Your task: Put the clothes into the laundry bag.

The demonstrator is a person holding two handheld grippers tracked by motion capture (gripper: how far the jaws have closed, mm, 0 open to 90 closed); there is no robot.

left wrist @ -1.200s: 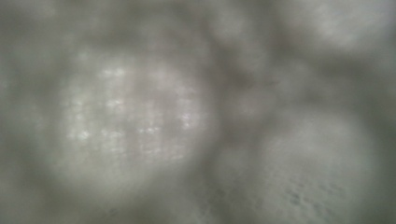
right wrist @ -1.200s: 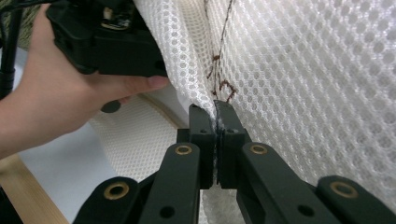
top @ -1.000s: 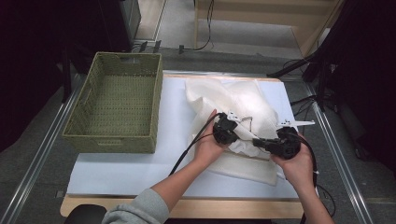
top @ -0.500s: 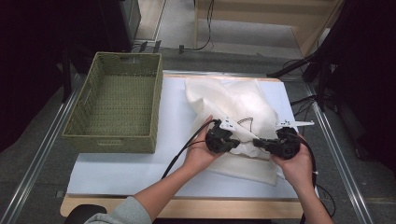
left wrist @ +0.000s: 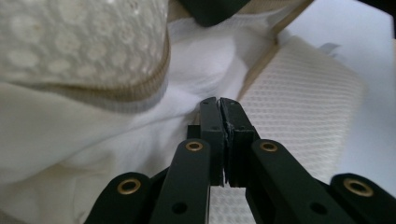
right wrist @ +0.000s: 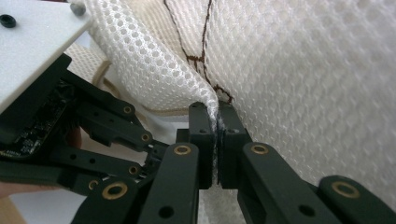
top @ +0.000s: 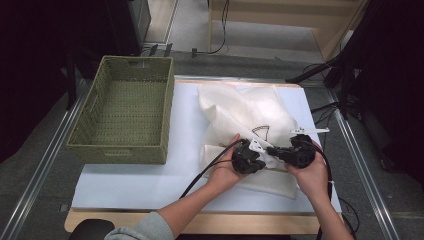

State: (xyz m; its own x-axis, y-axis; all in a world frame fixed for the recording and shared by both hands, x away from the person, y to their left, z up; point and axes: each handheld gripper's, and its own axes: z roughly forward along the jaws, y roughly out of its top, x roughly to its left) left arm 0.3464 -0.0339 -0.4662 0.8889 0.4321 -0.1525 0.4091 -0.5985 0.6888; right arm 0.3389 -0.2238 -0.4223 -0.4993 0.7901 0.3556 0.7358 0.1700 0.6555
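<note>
Open white mat [top: 145, 185] lies at 6 to 8 o'clock of the cream garment [top: 240, 112], passable for either hand. The green basket [top: 122, 117] blocks 9 o'clock (its walls stand upright). Both grippers crowd the garment's near edge, almost touching.

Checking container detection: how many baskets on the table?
1. The green woven basket sits on the table's left side, apart from the white cloth. Nothing suggests another is hidden.
</note>
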